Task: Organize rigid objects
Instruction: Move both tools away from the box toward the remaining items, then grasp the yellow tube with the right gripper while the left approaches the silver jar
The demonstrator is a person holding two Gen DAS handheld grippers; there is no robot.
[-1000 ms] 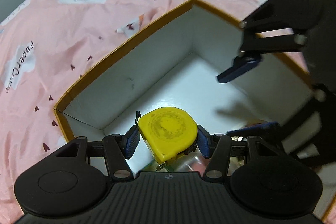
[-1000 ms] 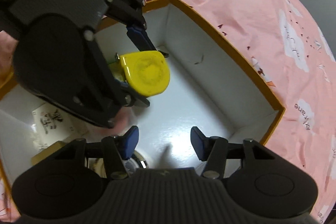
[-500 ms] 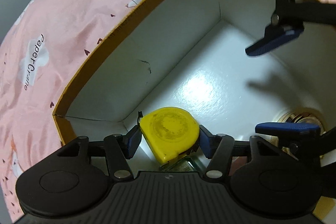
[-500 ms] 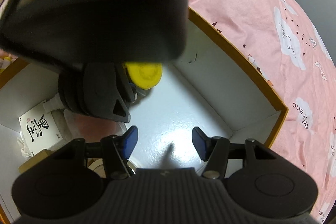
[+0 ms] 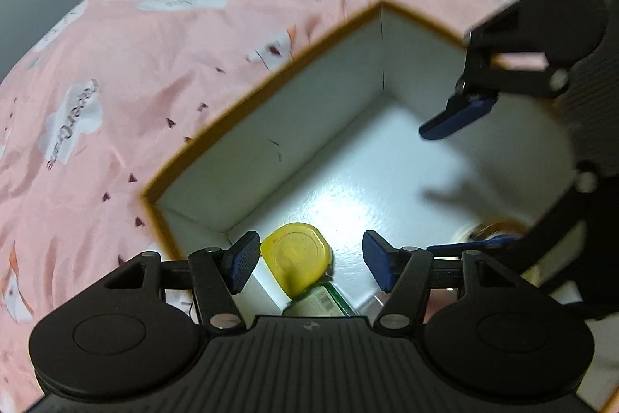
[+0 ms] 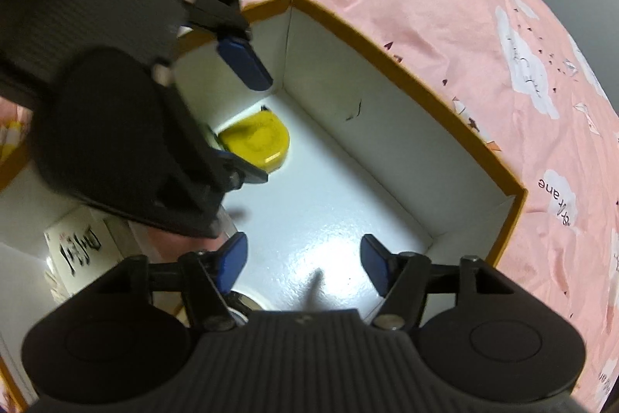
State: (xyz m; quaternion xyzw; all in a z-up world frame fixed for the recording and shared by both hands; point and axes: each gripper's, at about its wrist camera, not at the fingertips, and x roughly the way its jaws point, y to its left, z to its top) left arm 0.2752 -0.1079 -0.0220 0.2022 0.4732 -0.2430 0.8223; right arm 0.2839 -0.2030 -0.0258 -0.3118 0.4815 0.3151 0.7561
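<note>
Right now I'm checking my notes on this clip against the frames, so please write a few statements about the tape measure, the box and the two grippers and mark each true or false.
1. The left gripper is shut on the yellow tape measure. False: it is open and the tape measure lies free on the floor of the box.
2. The tape measure sits near a corner of the box. True.
3. The right gripper holds nothing. True: it is open over the bare white floor.
4. The box stands on a plain blue cloth. False: the cloth is pink with white clouds.
</note>
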